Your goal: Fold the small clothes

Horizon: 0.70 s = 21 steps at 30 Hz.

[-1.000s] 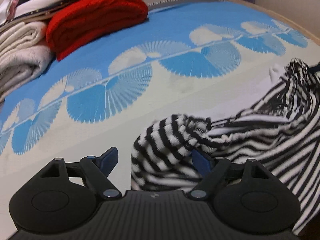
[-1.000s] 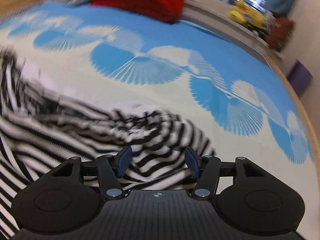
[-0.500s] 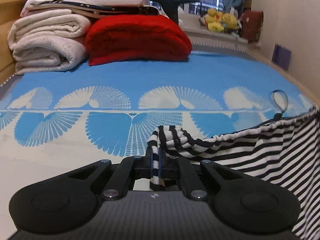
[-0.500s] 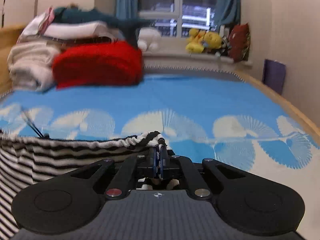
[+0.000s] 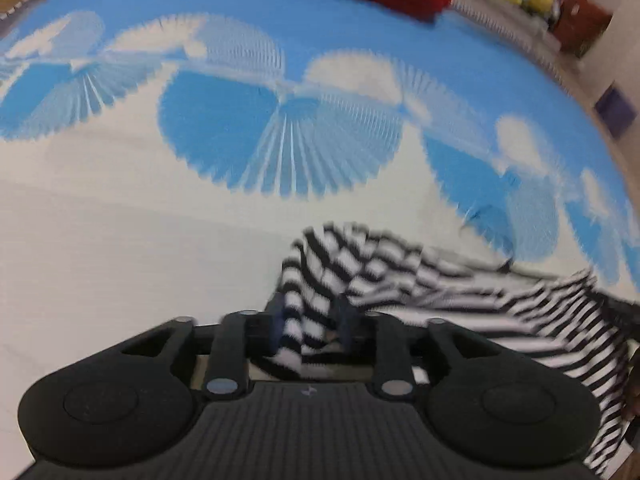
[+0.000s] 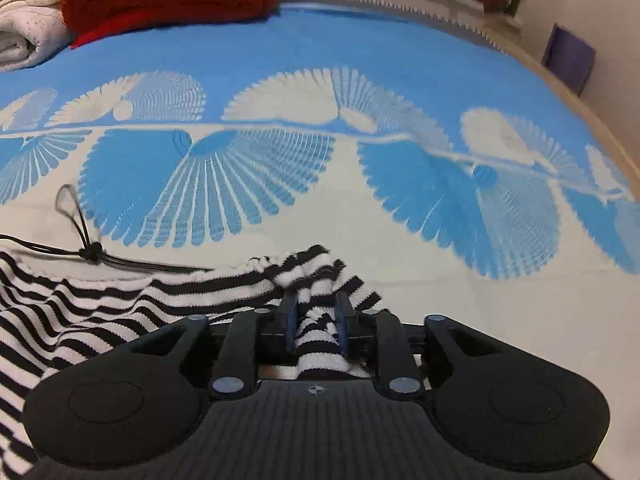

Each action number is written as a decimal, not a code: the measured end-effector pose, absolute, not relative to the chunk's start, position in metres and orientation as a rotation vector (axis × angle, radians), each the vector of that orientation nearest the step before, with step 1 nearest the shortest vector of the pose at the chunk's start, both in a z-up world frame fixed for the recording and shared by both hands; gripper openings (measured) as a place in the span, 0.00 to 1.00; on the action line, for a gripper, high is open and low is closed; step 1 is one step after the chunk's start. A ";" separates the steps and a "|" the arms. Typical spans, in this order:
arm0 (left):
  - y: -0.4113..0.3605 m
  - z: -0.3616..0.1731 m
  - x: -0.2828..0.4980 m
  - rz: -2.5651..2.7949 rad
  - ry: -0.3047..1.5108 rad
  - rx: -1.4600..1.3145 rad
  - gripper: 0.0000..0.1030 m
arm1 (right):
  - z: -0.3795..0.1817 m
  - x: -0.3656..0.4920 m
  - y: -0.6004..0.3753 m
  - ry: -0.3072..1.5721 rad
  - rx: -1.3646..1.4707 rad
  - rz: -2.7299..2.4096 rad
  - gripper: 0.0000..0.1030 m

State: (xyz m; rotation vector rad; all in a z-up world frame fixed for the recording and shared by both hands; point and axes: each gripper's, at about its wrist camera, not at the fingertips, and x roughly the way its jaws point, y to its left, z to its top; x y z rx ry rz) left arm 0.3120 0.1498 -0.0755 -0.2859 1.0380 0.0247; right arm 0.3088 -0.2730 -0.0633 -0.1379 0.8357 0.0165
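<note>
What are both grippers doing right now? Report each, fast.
Left gripper: jaws parted around the black-and-white striped knit garment; grip cannot be told.
Right gripper: jaws parted, striped fabric bunched between them; grip cannot be told.

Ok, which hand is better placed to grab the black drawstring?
Probably the right: the drawstring lies in plain view left of the right tongs; the left view barely shows it.
</note>
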 end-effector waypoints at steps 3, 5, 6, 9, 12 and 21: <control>0.166 -0.060 0.296 -0.001 0.997 -0.359 0.56 | -0.037 0.293 -0.288 0.787 -0.051 0.018 0.39; 0.174 -0.054 0.286 -0.007 0.997 -0.384 0.56 | -0.022 0.275 -0.306 0.767 0.031 0.014 0.41; 0.178 -0.051 0.278 -0.009 0.994 -0.389 0.56 | -0.017 0.269 -0.315 0.764 0.062 0.014 0.41; 0.187 -0.037 0.257 -0.011 0.986 -0.411 0.54 | -0.004 0.238 -0.342 0.785 0.121 0.008 0.41; 0.191 -0.021 0.229 -0.038 0.989 -0.411 0.53 | 0.007 0.205 -0.369 0.792 0.146 0.002 0.41; 0.181 -0.035 0.172 -0.059 1.031 -0.385 0.38 | -0.044 0.138 -0.413 1.073 0.312 -0.012 0.48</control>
